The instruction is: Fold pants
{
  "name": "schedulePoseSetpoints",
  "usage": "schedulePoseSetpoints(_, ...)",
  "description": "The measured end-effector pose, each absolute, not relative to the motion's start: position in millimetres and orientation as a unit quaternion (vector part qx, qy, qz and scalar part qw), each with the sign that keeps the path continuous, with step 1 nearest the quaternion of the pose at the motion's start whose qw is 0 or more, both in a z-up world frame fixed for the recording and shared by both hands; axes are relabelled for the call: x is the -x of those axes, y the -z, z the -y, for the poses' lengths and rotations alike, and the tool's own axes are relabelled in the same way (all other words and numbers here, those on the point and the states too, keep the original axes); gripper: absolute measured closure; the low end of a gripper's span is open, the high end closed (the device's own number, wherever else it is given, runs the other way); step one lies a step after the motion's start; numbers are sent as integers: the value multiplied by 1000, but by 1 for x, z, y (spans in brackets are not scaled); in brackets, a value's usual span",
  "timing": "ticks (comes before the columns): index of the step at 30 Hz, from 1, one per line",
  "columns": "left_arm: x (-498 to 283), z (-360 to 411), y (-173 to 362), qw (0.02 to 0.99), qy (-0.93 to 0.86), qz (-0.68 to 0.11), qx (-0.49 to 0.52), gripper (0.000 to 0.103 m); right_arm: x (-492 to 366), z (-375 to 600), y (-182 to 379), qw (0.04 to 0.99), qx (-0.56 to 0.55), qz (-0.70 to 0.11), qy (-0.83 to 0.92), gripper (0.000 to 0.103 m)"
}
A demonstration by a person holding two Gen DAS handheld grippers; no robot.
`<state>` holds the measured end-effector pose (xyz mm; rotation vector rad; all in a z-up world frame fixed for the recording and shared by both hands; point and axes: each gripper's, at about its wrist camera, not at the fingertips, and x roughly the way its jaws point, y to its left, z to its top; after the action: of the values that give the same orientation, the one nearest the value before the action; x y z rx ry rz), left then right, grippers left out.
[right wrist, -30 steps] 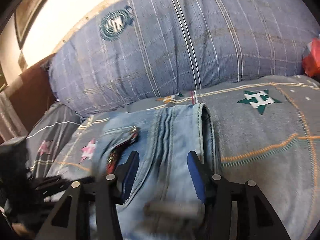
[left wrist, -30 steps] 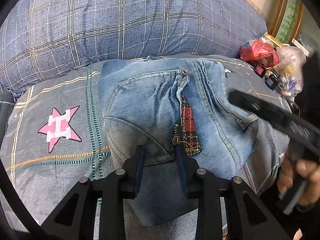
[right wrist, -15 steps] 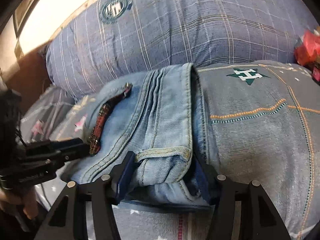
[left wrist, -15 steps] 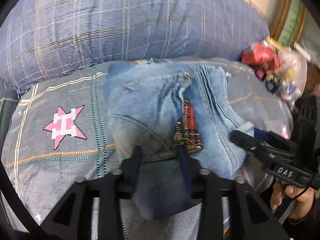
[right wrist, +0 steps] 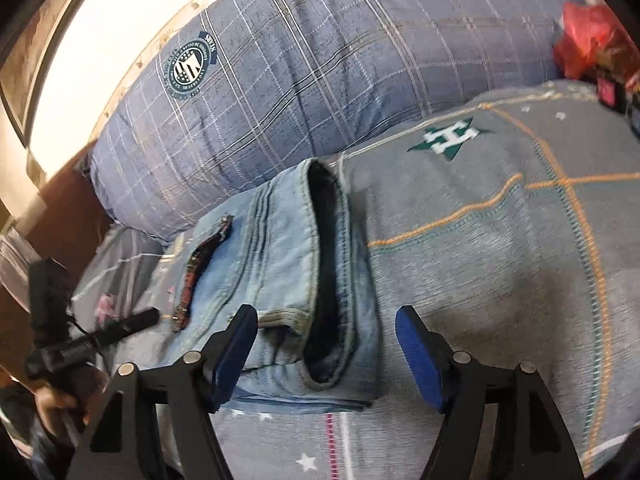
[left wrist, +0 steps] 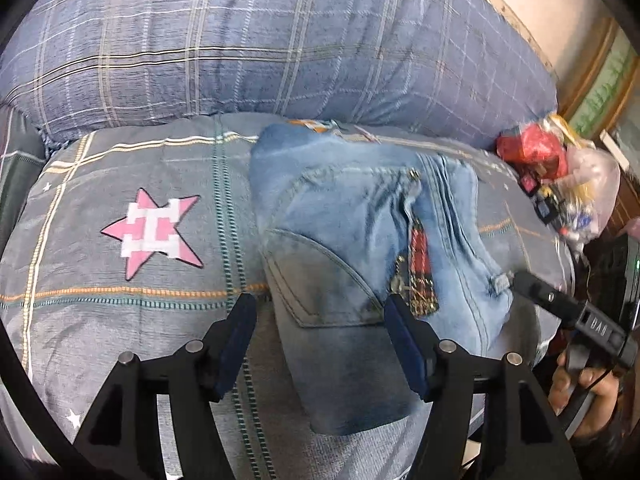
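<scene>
Denim pants (left wrist: 360,240) lie folded; both tongs (left wrist: 320,344) (right wrist: 326,354) just opened.

The bed, covered by a grey star-printed sheet (left wrist: 132,304), carries folded light-blue denim pants (left wrist: 360,248), a large blue plaid pillow (left wrist: 256,44) behind them, and a cluttered plastic bag (left wrist: 560,176) near the edge.

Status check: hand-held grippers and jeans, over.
Left hand-held gripper and right hand-held gripper open, jaws just widened, nothing clamped. Folded jeans lying on bedspread. Nothing in the way.
</scene>
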<state>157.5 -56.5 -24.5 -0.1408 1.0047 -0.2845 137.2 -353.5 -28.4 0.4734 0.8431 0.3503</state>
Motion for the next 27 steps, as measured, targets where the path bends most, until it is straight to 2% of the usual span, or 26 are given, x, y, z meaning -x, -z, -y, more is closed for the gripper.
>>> schedulePoseSetpoints(9, -164, 62, 33, 863, 134, -484, 59, 36, -169, 353, 55, 838, -280, -422, -202, 28)
schedulePoseSetpoints(19, -186, 32, 49, 839, 132, -499, 171, 36, -174, 354, 68, 829, -299, -408, -239, 27)
schedulePoseSetpoints(27, -199, 36, 61, 830, 135, -507, 189, 33, -188, 353, 70, 821, -311, -411, -247, 31)
